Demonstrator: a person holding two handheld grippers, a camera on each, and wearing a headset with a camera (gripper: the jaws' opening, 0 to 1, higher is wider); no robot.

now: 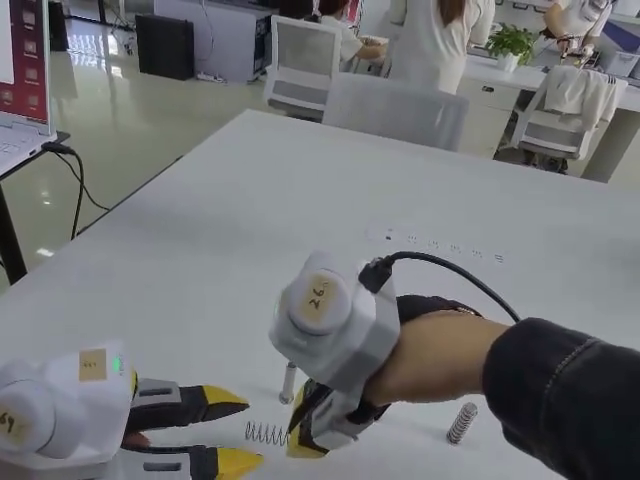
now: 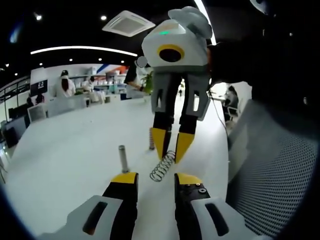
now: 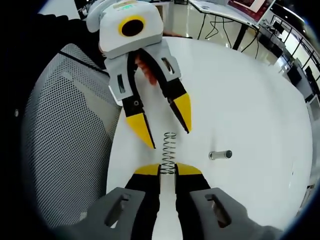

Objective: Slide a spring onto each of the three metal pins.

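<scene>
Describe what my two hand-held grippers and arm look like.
Both hand-held grippers have white bodies and black jaws tipped yellow. The right hand-held gripper bears a label reading 26 and a black cable; its arm wears a dark sleeve. The left hand-held gripper shows a green light.

This is an office, a big open room where many people work. A large white table [image 1: 300,190] stands in front, with a grey chair [image 1: 395,108] pushed up to its far side. Behind it are more desks [image 1: 495,85] and white office chairs [image 1: 300,60]. A person [image 1: 435,35] stands by one desk, and a green plant [image 1: 512,42] sits on top of it. A laptop [image 1: 18,110] is open on a small stand at the left, with a black wire [image 1: 75,190] hanging down. The floor [image 1: 110,110] is smooth and shiny. In the left gripper view, long lights [image 2: 82,49] and an air vent [image 2: 131,22] are in the ceiling
</scene>
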